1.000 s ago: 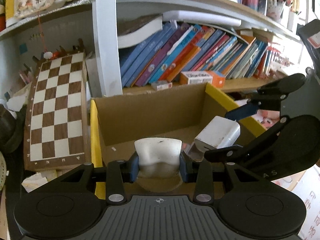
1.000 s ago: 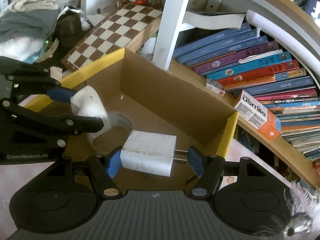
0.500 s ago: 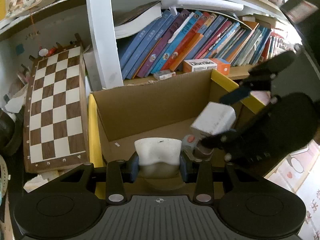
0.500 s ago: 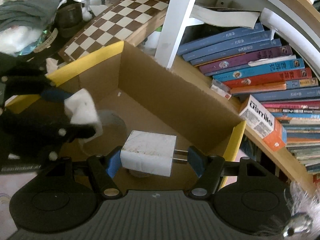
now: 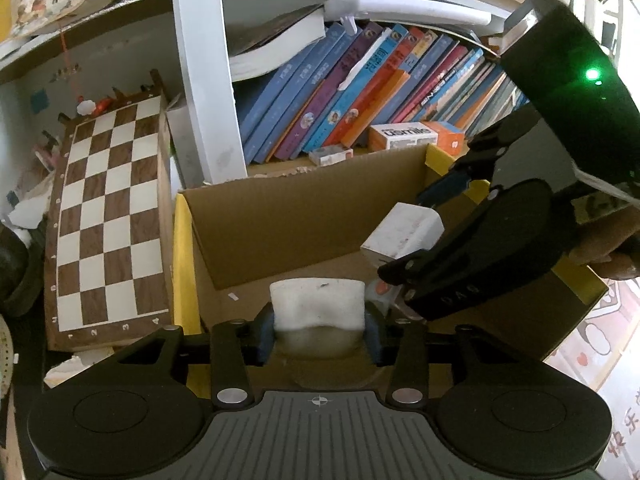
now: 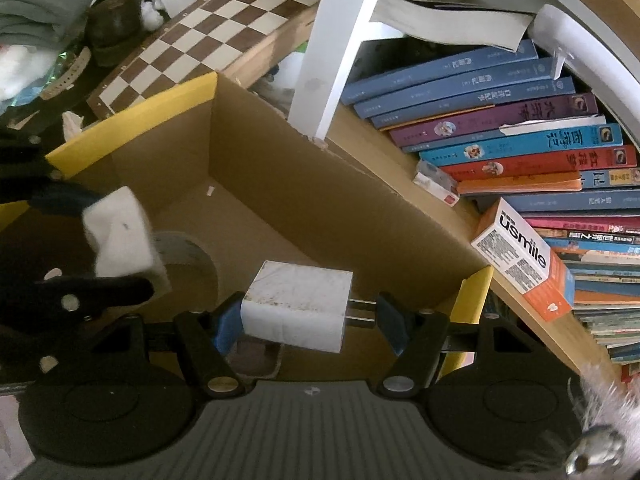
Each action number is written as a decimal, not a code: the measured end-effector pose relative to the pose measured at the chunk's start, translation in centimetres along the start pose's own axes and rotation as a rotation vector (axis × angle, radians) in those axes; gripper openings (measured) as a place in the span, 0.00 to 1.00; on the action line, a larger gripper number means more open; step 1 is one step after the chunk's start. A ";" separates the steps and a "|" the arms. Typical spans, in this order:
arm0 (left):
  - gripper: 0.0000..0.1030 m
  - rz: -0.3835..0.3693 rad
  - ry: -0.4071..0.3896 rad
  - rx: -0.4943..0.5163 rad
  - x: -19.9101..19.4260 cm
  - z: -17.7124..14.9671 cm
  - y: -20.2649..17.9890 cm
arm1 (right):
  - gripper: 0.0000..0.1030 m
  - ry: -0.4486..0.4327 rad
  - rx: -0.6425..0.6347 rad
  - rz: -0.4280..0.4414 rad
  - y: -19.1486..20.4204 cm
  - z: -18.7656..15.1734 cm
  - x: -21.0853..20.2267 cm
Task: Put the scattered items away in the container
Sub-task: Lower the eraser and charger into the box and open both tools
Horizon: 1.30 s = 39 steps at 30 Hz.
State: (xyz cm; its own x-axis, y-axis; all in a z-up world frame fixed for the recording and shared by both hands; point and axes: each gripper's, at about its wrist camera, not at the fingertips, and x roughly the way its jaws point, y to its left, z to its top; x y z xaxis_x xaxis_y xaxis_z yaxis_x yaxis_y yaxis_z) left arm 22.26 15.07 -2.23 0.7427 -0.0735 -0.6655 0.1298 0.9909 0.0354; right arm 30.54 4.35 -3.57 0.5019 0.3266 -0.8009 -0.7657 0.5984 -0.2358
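A crowded bookshelf (image 5: 360,92) and a leaning chessboard (image 5: 108,216) back an open cardboard box (image 5: 304,216) with yellow flaps. A moment ago the right tongs (image 6: 306,314) hung higher; they have dipped into the box, clamped on a white charger (image 6: 298,306) by its body and prongs, near the box's right wall. The left tongs (image 5: 318,328) sit over the near edge, jaws opening, and the white pad (image 5: 318,304) between them has spread back out. I judge both drops imminent. Tape (image 6: 180,246) already lies on the box floor.
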 end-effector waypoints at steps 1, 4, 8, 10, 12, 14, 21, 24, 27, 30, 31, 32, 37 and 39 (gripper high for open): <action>0.45 0.000 -0.001 0.001 0.0 0.0 -0.1 | 0.66 0.002 0.001 -0.002 -0.1 0.0 0.1; 0.60 -0.005 -0.003 0.001 -0.2 -0.2 -0.2 | 0.66 0.008 0.004 -0.004 -0.2 0.1 0.5; 0.65 -0.004 -0.010 0.002 -0.5 -0.3 -0.4 | 0.66 0.015 0.007 0.000 -0.2 0.3 0.9; 0.65 -0.005 -0.011 -0.001 -0.6 -0.4 -0.4 | 0.66 0.019 0.007 0.001 -0.2 0.4 1.1; 0.66 -0.008 -0.011 -0.005 -0.8 -0.4 -0.3 | 0.66 0.021 0.006 0.003 -0.2 0.6 1.4; 0.66 -0.014 -0.010 -0.008 -0.9 -0.5 -0.3 | 0.66 0.027 0.006 0.007 -0.2 0.7 1.6; 0.67 -0.018 -0.012 -0.014 -1.3 -0.7 -0.2 | 0.66 0.041 -0.015 0.016 0.0 1.2 2.2; 0.68 -0.014 -0.009 -0.017 -1.4 -0.7 0.0 | 0.66 0.039 -0.019 0.015 0.2 1.3 2.3; 0.68 -0.013 -0.008 -0.018 -1.4 -0.7 0.1 | 0.66 0.037 -0.022 0.014 0.3 1.4 2.3; 0.68 -0.013 -0.008 -0.018 -1.5 -0.7 -0.1 | 0.64 0.028 -0.024 0.012 0.2 1.4 2.2; 0.68 -0.013 -0.008 -0.017 -1.5 -0.7 -0.1 | 0.66 0.025 -0.023 0.012 0.2 1.4 2.1; 0.68 -0.014 -0.009 -0.015 -1.6 -0.7 -0.2 | 0.66 0.024 -0.022 0.011 0.2 1.4 2.0; 0.68 -0.014 -0.018 -0.011 -2.1 -0.7 -0.4 | 0.70 0.017 -0.005 0.007 0.0 1.3 1.2; 0.68 -0.013 -0.022 -0.010 -2.5 -0.7 -0.5 | 0.70 0.011 0.006 0.007 -0.1 1.2 0.7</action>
State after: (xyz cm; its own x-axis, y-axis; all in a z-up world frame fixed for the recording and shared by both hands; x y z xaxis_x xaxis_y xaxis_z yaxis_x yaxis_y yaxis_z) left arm 19.88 14.88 -1.16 0.7553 -0.0890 -0.6494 0.1333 0.9909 0.0193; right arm 31.41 5.41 -3.48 0.4922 0.3221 -0.8087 -0.7667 0.6004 -0.2275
